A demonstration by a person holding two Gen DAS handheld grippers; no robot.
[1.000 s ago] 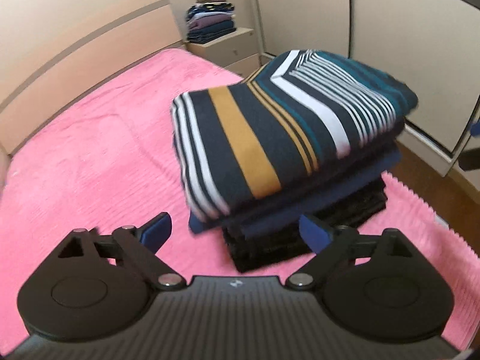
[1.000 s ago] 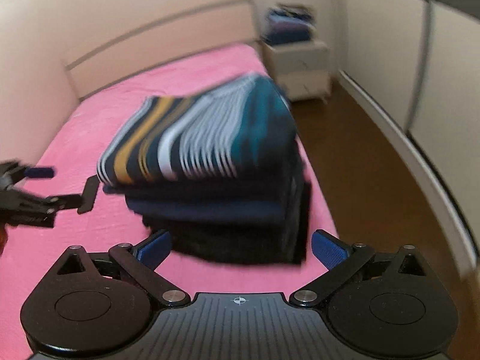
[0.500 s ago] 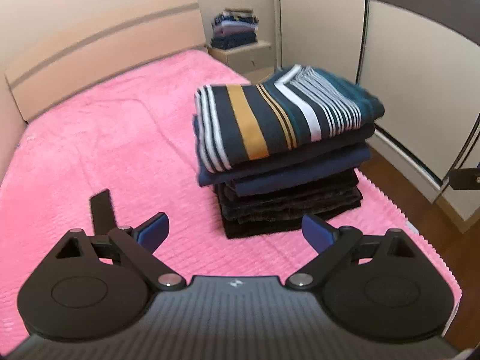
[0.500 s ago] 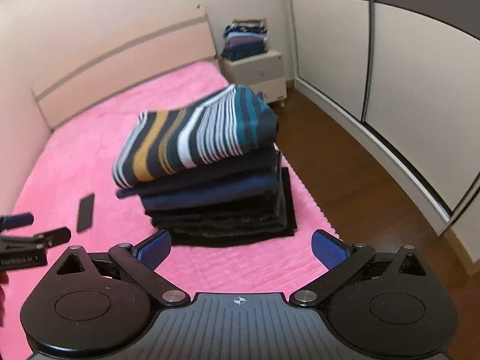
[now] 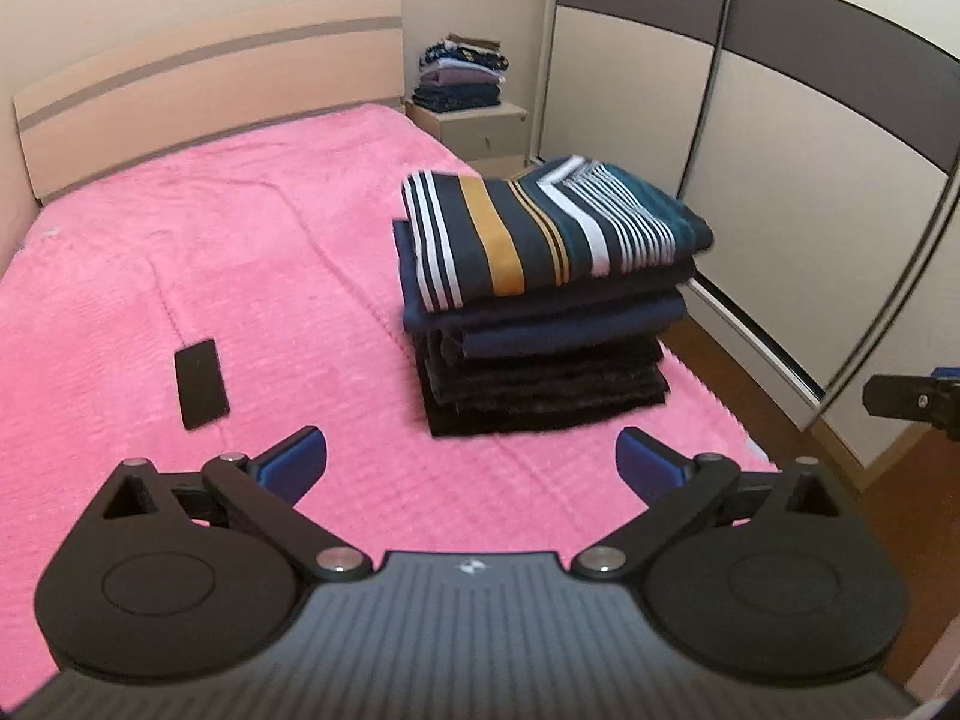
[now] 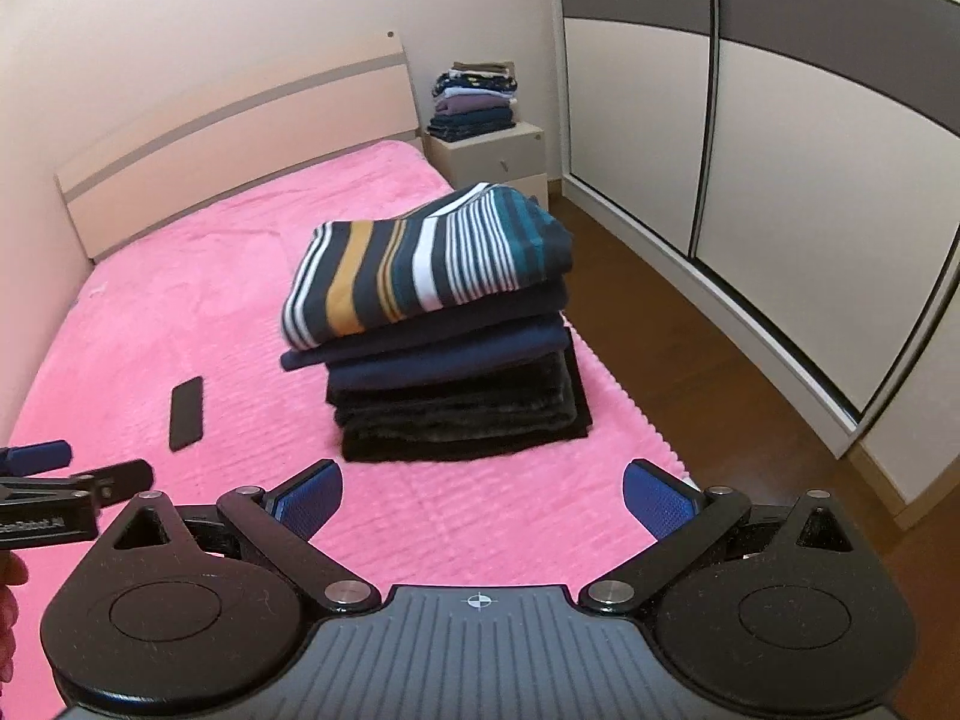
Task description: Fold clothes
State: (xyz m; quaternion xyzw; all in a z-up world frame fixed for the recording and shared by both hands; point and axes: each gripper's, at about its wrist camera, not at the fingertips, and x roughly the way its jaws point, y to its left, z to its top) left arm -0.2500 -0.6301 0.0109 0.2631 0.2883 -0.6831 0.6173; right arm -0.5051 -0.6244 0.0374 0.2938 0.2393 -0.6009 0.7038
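The pile of folded clothes [image 5: 546, 306] sits on the pink bed [image 5: 240, 276] near its right edge, at about one o'clock from the left gripper [image 5: 471, 459], with the striped top [image 5: 552, 234] as its uppermost layer. A second ago the pile filled both views from close by; now it looks smaller and farther off, so both grippers have backed away from it. The left gripper and the right gripper [image 6: 483, 489] are each spread wide and hold nothing. A dark phone [image 5: 201, 375] lies on the bed at ten o'clock. Beyond, at twelve, another pile [image 5: 462, 81] rests on the nightstand [image 5: 474, 126]. The striped top looks finished, and no unfolded garment is in view.
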